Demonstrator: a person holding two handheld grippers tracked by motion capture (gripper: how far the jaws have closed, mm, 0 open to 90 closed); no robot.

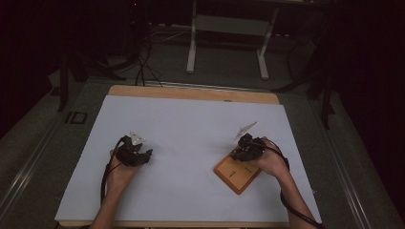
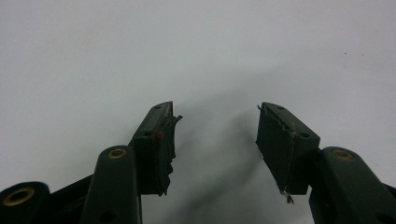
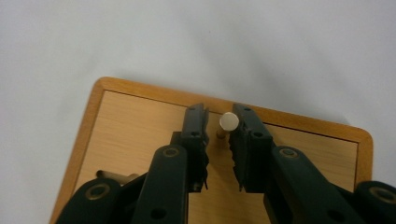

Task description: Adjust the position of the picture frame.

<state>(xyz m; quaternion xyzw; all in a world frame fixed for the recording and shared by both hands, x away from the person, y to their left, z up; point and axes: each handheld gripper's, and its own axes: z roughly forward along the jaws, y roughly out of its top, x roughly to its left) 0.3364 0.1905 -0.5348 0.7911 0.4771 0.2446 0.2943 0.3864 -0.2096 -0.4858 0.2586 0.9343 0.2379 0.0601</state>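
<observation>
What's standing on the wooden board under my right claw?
One pale round-topped metal peg stands upright on the rimmed wooden board, between the right claw jaws. Another brass-coloured peg lies at lower left. The claw hides the rest of the board's middle.

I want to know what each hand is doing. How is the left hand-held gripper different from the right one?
The left hand-held gripper has its jaws spread wide with nothing between them; the right hand-held gripper has its jaws close together around a small metal peg. The left one is over bare white table; the right one is over a wooden board. Both have two black jaws.
</observation>
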